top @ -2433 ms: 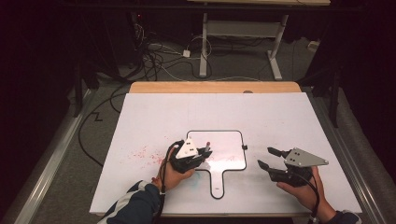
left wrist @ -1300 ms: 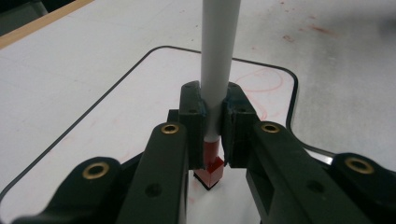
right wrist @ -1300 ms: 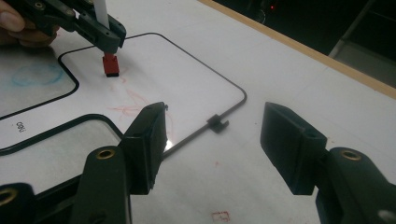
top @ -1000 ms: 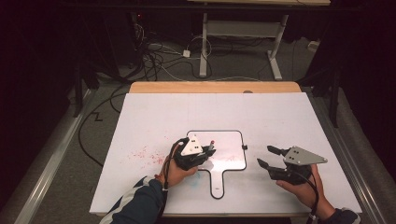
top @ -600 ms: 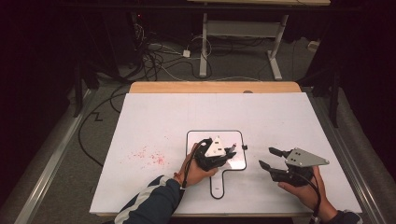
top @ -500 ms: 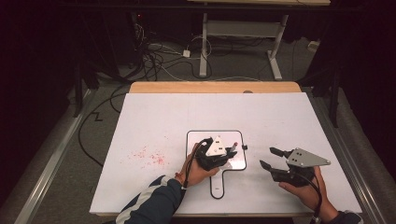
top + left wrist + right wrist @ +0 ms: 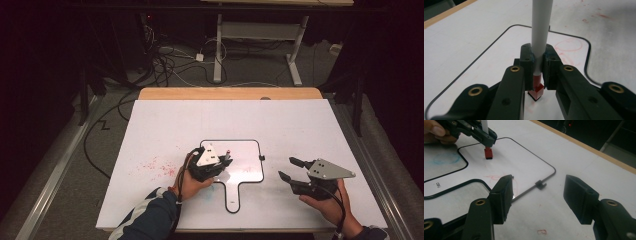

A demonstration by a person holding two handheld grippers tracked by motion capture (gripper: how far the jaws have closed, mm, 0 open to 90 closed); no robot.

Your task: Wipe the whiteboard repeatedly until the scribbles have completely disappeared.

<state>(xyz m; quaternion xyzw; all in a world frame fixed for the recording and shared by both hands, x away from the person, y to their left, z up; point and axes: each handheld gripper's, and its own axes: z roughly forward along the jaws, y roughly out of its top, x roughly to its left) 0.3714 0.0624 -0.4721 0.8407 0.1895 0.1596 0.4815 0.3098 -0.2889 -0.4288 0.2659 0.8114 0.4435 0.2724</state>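
one marker (image 7: 540, 37), one whiteboard (image 7: 245, 155), two hand-held grippers.

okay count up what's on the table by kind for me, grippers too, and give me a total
Grippers: 2, left gripper shut on the marker, right gripper open
Markers: 1, marker
Whiteboards: 1, small whiteboard with a handle
Total: 4
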